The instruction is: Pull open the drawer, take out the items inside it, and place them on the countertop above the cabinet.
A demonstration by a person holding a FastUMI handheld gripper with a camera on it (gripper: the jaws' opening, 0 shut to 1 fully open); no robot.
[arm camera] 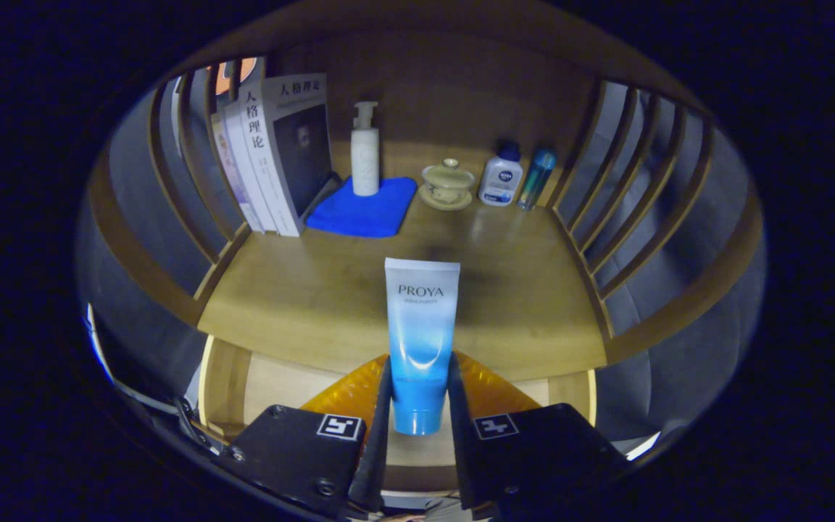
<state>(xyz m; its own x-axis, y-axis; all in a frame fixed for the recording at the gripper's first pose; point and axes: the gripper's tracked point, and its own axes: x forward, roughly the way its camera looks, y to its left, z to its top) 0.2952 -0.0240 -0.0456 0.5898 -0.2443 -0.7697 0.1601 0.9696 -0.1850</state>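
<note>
Standing upright between the fingers, the blue-and-white tube (421,341) is pinched near its lower end by the gripper (420,406), both fingers pressed on its sides, so it hangs clear above the open drawer (287,380) and just in front of the countertop (316,290). That raised grip probably readies it for setting down on the bare wood ahead, short of the blue cloth (365,206), pump bottle (364,152), books (272,152) and lidded cup (447,183).
</note>
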